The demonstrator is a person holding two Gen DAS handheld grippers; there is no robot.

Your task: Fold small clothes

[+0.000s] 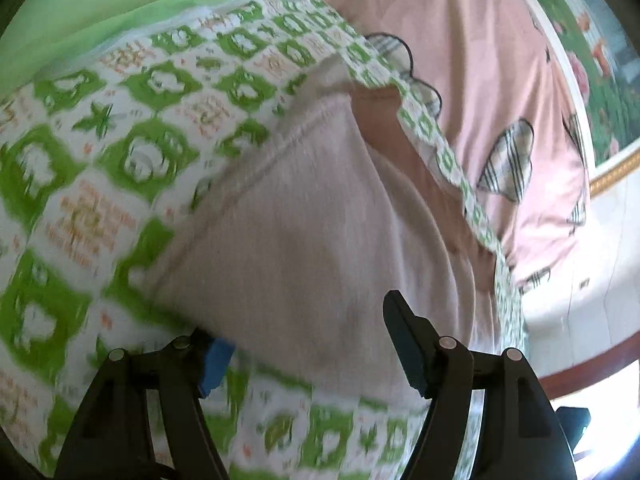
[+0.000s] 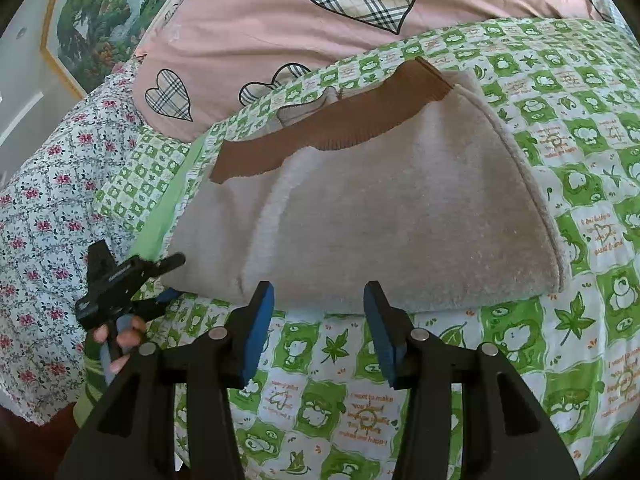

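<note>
A small beige knit garment (image 2: 372,204) with a brown ribbed band (image 2: 320,132) lies folded on a green-and-white patterned bedsheet (image 2: 580,184). My right gripper (image 2: 318,300) is open and empty, its tips at the garment's near edge. My left gripper (image 2: 168,276) shows in the right wrist view at the garment's left corner. In the blurred left wrist view the left gripper (image 1: 304,328) is open, with the beige garment (image 1: 304,216) lying between and over its jaws; the left fingertip is hidden by the cloth.
A pink quilt with plaid hearts (image 2: 280,32) lies behind the garment. A floral sheet (image 2: 48,208) covers the bed's left side. A framed landscape painting (image 2: 100,28) hangs on the wall. The bed's wooden edge (image 1: 592,364) shows at right in the left wrist view.
</note>
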